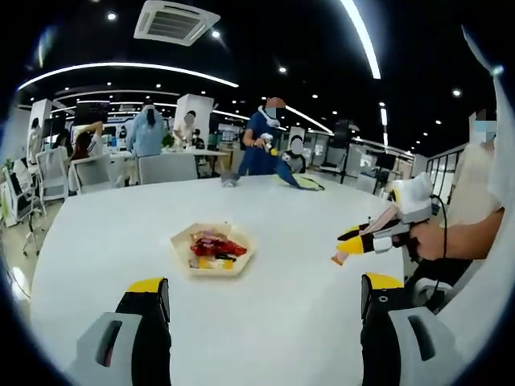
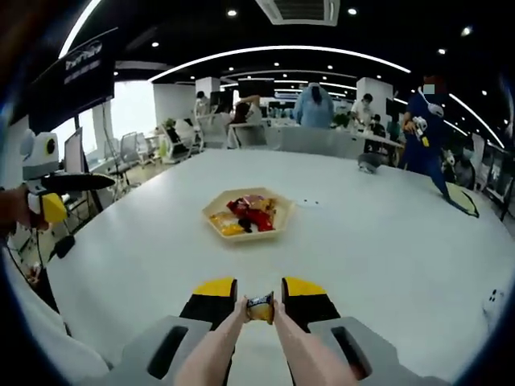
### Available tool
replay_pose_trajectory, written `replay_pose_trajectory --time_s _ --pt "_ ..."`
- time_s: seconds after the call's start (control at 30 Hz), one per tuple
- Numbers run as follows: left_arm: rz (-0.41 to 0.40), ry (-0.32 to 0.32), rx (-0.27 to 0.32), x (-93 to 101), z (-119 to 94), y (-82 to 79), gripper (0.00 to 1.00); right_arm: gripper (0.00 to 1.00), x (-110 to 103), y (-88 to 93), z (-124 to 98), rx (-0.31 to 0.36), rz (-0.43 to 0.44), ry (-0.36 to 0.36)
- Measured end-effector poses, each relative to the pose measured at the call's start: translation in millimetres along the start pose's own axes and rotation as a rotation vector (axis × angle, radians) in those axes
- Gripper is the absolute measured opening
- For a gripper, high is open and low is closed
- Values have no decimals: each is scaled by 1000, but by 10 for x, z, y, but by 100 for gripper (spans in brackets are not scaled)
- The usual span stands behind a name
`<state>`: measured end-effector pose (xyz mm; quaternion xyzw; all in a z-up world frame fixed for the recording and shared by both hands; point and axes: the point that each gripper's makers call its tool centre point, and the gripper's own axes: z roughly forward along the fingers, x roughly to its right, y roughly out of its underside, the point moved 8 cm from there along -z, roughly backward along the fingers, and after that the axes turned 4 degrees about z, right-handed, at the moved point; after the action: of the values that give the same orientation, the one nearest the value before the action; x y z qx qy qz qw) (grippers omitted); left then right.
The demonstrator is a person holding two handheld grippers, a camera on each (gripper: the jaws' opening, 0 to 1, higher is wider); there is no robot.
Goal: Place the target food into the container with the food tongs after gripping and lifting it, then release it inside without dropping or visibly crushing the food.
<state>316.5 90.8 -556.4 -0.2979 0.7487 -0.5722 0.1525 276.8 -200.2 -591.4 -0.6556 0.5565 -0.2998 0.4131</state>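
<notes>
I see a large white bench (image 1: 265, 241) spreading ahead of both sets of jaws. In the left gripper view, the left gripper (image 1: 265, 301) has its jaws standing wide apart with nothing between them. Ahead of them, slightly toward the left jaw, sits the container (image 1: 212, 249), a shallow pale hexagonal tray on the bench, already holding red and yellow wrapped items. Any print on those wrappers is too small for me to read.

In the right gripper view, the right gripper (image 2: 260, 299) has its jaws drawn narrow around the food tongs (image 2: 241, 354), whose two pinkish arms run forward between the jaws. The tong tips pinch the target food (image 2: 260, 306), a small wrapped piece with a dark and orange wrapper; its lettering is blurred and I cannot read it. The piece sits directly between the jaw tips, well short of the container (image 2: 245, 215), which lies further ahead on the bench. I cannot tell whether the piece touches the bench or is lifted clear.

The right gripper also enters the left gripper view from the right, held by a hand (image 1: 430, 240), partly cut off at the edge.

A dark hanging sign (image 2: 84, 60) sits far left of the right jaws; it carries white writing that I cannot make out. People stand beyond the far edge of the bench.
</notes>
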Motion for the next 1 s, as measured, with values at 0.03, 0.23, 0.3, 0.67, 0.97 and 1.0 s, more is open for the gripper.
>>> replay_pose_trajectory --time_s 0.03,0.23,0.3,0.67,0.97,1.0 --pt "2 -4 0 -9 -2 -3 99 21 6 -22 19 3 -4 0" --pt "-10 -39 -10 -77 -12 36 99 21 28 -216 178 13 -26 -10" --pt "-18 -48 -10 -82 -10 43 99 21 38 -294 243 22 -25 -14" --pt "-44 -104 -30 -145 -43 113 99 21 30 -836 849 63 -88 -81" --pt "-59 -149 -35 -219 -76 124 99 21 -45 -1328 1365 111 -120 -139" --pt "-63 -158 -38 -234 -88 135 99 21 -56 -1374 1417 113 -127 -143"
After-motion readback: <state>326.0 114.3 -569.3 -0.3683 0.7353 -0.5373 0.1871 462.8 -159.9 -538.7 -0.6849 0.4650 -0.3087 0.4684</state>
